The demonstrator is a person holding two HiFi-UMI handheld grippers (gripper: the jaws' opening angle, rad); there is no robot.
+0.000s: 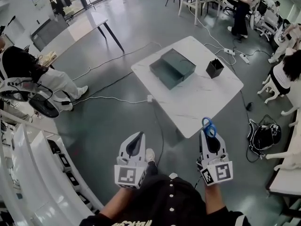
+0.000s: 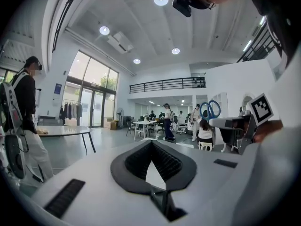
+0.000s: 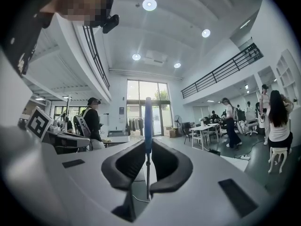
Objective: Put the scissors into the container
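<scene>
Blue-handled scissors (image 1: 209,126) stand between the jaws of my right gripper (image 1: 208,134), which is shut on them, handles pointing forward. In the right gripper view the scissors (image 3: 148,121) rise edge-on between the dark pads of that gripper (image 3: 147,147). From the left gripper view the scissors (image 2: 210,110) show at the right. My left gripper (image 1: 138,138) is shut with nothing in it, its tips meeting (image 2: 151,144). A black open container (image 1: 214,68) stands on the far right part of the white table (image 1: 197,102). Both grippers hang short of the table's near corner.
A dark green box (image 1: 172,68) with its lid beside it lies on the table's far left part. White cables (image 1: 113,98) and a power strip (image 1: 235,54) run across the grey floor. A black backpack (image 1: 263,134) sits at the right; people sit at both sides.
</scene>
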